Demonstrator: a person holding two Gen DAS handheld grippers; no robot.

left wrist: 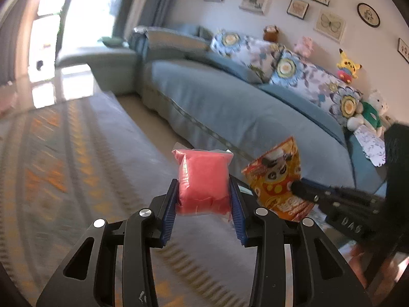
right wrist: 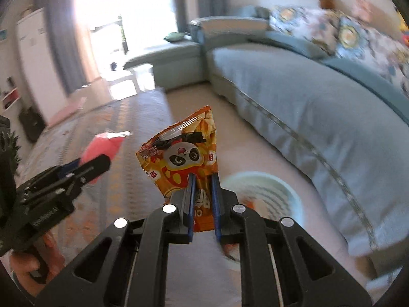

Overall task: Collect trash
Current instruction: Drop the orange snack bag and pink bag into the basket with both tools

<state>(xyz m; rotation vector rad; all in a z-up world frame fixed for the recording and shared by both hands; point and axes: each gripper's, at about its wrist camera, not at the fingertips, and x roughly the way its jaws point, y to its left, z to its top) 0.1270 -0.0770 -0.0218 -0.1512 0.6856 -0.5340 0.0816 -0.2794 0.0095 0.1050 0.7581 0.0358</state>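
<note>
My left gripper (left wrist: pixel 203 184) is shut on a pink packet in clear wrap (left wrist: pixel 203 179) and holds it in the air above the rug. My right gripper (right wrist: pixel 203 179) is shut on an orange snack bag with a panda print (right wrist: pixel 186 153), held upright. The snack bag (left wrist: pixel 277 176) and the right gripper's fingers (left wrist: pixel 314 194) also show in the left wrist view, to the right of the pink packet. The pink packet (right wrist: pixel 102 148) and the left gripper (right wrist: pixel 76 171) show at the left of the right wrist view. A white round bin (right wrist: pixel 263 192) sits on the floor just below and right of the snack bag.
A long blue sofa (left wrist: pixel 230 102) with floral cushions (left wrist: pixel 294 74) and plush toys (left wrist: pixel 349 64) runs along the right. A patterned rug (left wrist: pixel 76 158) covers the floor on the left. A bright glass door (right wrist: pixel 122 25) is at the back. The view is motion-blurred.
</note>
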